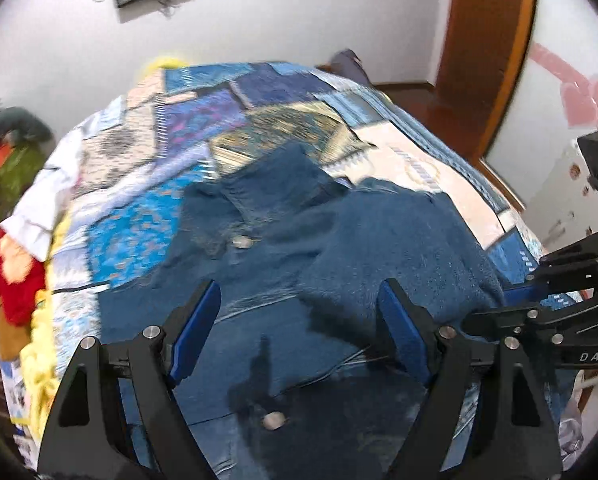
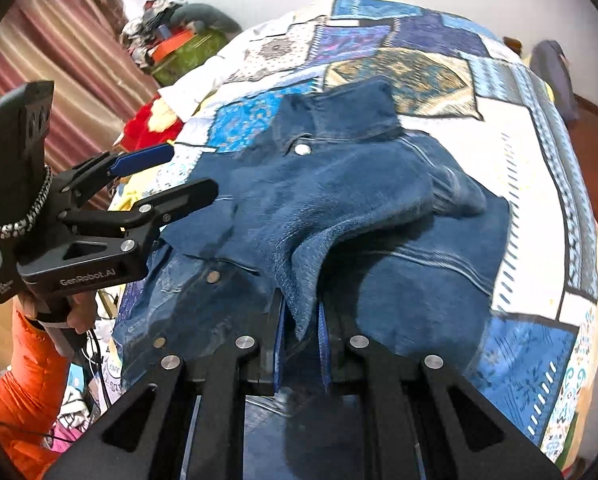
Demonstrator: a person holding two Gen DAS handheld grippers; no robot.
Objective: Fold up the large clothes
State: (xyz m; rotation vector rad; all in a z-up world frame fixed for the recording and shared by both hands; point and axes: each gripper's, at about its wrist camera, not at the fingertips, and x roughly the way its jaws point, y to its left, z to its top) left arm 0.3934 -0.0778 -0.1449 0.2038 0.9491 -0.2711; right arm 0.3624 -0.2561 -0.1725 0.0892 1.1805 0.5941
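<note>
A dark blue denim jacket [image 1: 379,236] [image 2: 339,184] lies crumpled on a blue patchwork quilt [image 1: 139,232] [image 2: 439,76], collar towards the far side and metal buttons showing. My left gripper [image 1: 299,292] [image 2: 191,170] hovers over the jacket's near part, open, with nothing between its blue pads. My right gripper [image 2: 301,312] is shut on a raised fold of the denim, and the cloth drapes from it back towards the jacket body. In the left wrist view the right gripper [image 1: 515,296] sits at the jacket's right edge.
A wooden bed frame [image 1: 483,60] rises at the far right. Piled clothes [image 1: 15,160] [image 2: 179,40] and a red plush item [image 1: 7,280] lie off the bed's left side. A striped curtain [image 2: 59,40] hangs there. A person's orange sleeve [image 2: 23,380] holds the left gripper.
</note>
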